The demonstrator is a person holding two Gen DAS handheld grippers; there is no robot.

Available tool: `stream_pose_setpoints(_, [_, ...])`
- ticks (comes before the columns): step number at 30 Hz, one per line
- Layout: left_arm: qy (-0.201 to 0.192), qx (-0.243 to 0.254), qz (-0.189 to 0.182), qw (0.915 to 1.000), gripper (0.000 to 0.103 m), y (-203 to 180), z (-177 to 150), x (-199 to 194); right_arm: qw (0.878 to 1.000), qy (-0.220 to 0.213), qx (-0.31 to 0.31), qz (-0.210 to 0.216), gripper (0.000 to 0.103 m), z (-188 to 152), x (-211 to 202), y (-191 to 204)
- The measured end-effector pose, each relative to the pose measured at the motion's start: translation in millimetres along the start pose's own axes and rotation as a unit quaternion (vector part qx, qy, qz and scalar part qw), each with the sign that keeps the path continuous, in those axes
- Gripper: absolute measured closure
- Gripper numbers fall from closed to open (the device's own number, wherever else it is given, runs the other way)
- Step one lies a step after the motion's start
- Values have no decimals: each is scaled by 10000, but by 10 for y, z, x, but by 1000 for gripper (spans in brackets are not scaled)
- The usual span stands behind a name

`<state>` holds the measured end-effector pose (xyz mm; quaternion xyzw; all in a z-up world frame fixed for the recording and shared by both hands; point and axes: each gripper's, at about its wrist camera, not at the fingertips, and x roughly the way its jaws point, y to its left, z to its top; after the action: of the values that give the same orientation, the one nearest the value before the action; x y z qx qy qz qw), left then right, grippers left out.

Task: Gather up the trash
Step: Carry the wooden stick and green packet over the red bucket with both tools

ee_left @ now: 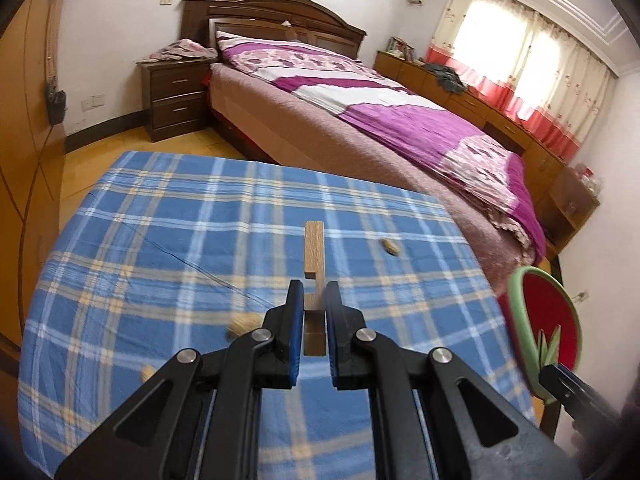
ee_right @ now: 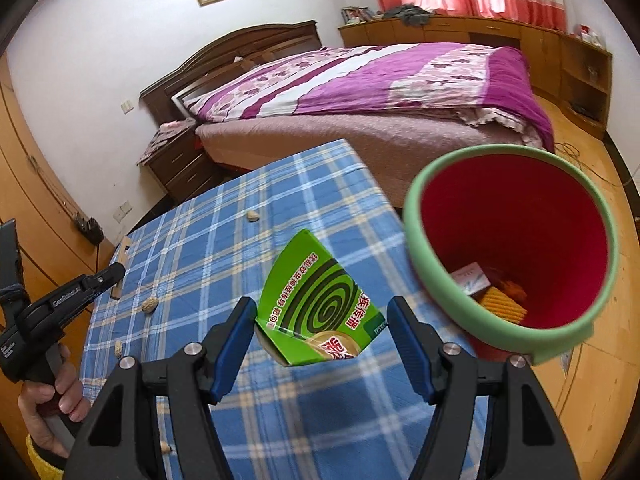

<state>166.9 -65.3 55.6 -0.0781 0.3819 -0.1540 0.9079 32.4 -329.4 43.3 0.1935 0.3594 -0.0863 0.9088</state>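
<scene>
My left gripper (ee_left: 313,292) is shut on a wooden bracket-shaped piece (ee_left: 313,250) and holds it above the blue plaid table (ee_left: 160,220). It also shows in the right wrist view (ee_right: 114,274), at the table's left edge. My right gripper (ee_right: 320,312) is open, its fingers either side of a green mosquito-coil box (ee_right: 316,304) that appears to be in mid-air. The red bin with a green rim (ee_right: 516,240) stands just right of the table and holds a few items. Peanut shells lie on the cloth (ee_left: 390,247) (ee_right: 151,304).
A bed with a purple quilt (ee_left: 380,112) stands beyond the table. A dark nightstand (ee_left: 176,96) is at the bed's left. Low wooden cabinets (ee_right: 560,52) run under the window. The person's hand (ee_right: 44,412) grips the left tool.
</scene>
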Motion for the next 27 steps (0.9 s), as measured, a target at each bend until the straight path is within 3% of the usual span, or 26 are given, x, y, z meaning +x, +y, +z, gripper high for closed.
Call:
stream_pose_setpoints(15, [114, 434, -568, 9974, 93, -733, -181, -273, 9983, -351, 460, -74, 33, -84, -442, -568])
stream_pose_setpoints(27, [353, 832, -1002, 9909, 93, -1309, -337, -262, 9964, -495, 640, -232, 33, -35, -617, -994])
